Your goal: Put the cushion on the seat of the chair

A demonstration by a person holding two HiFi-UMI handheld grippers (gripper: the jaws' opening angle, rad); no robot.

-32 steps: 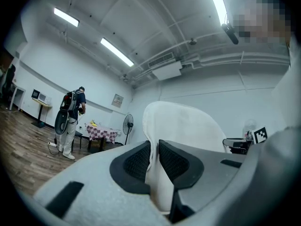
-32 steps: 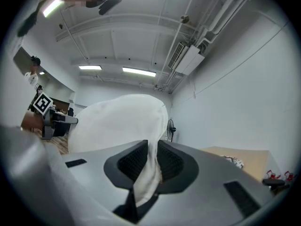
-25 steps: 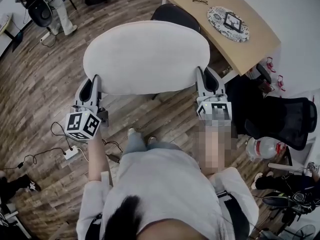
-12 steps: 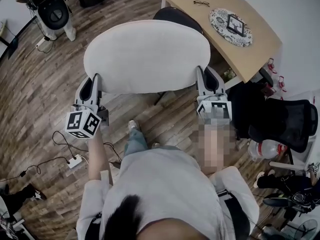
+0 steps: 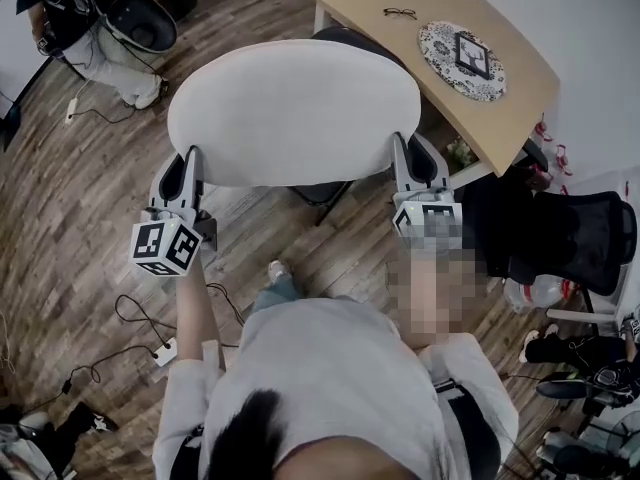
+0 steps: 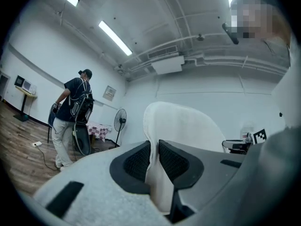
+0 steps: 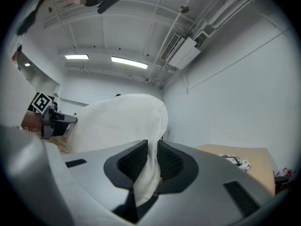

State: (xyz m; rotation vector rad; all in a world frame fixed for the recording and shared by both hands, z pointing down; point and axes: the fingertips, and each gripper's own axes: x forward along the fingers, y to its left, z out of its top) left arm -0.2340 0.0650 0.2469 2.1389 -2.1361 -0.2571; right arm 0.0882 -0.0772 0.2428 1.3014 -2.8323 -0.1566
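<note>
A wide, off-white oval cushion (image 5: 294, 111) hangs level between my two grippers above the wooden floor. My left gripper (image 5: 189, 166) is shut on its near left edge, and the fabric (image 6: 153, 173) is pinched between the dark ribbed pads. My right gripper (image 5: 408, 160) is shut on its near right edge, with cloth (image 7: 149, 171) squeezed between its pads. The dark chair (image 5: 345, 35) stands just beyond and under the cushion, beside the table; only the top of its back and part of its base (image 5: 325, 194) show. Its seat is hidden by the cushion.
A light wooden table (image 5: 450, 38) with glasses and a round patterned mat stands at the far right. A black office chair (image 5: 575, 238) is to the right. A person (image 5: 95, 23) with a dark chair stands far left. Cables and a power strip (image 5: 160, 351) lie on the floor.
I have walked forward with the cushion held the same way in both grippers. The floor, the table and the power strip have slid toward me, and the dark chair sits further under the cushion.
</note>
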